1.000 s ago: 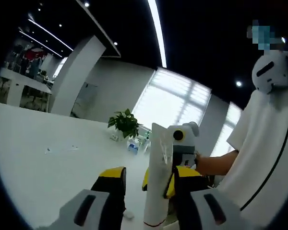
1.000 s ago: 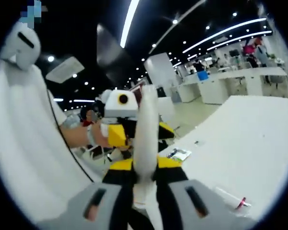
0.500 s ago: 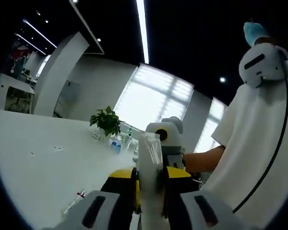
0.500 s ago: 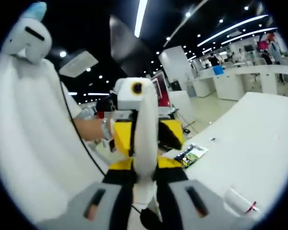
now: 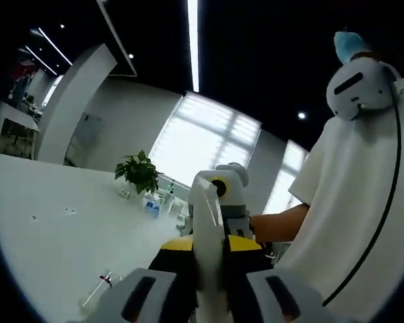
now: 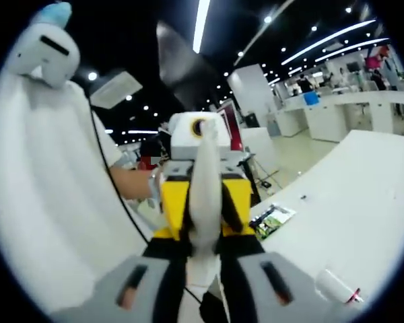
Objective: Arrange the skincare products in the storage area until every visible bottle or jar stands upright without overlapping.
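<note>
At the lower centre of both views, the left gripper [image 5: 209, 266] and right gripper [image 6: 203, 242] now both clamp the white tube [image 5: 207, 242]; a second ago the left jaws stood apart.

No text, label, brand or number can be read in either view. The white tube [image 5: 207, 249] held between the left gripper's jaws shows a plain face. The small packet [image 6: 272, 220] lying on the table [image 6: 363, 202] to the right of the right gripper carries print too small and blurred to make out.
</note>
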